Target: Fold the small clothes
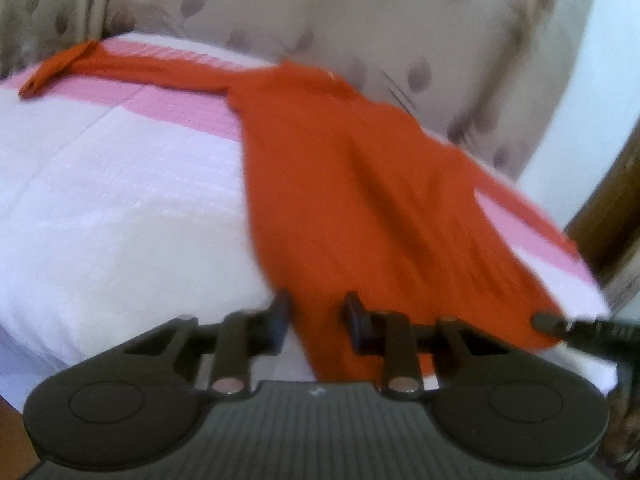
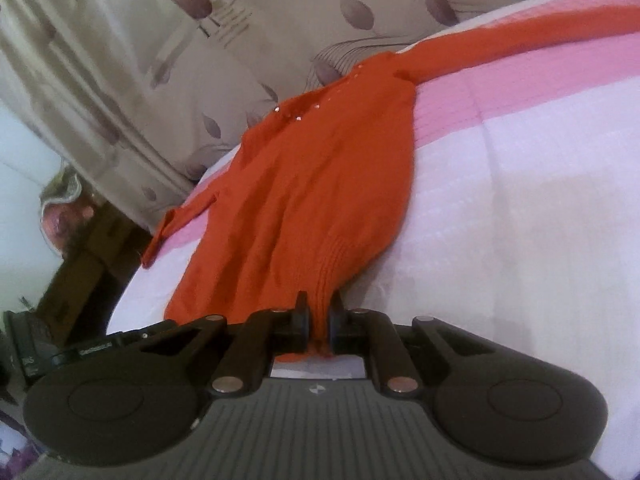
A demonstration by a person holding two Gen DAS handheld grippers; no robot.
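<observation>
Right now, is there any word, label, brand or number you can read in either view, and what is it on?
White lettering on the other black gripper at the lower left of the right wrist view: too blurred to read.
Orange sweater: no label visible.
White and pink bedspread: no text.

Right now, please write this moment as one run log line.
stage: hem pickup | garment: orange sweater flat on bed | right gripper: shut on hem | left gripper: around hem corner, grip unclear
</observation>
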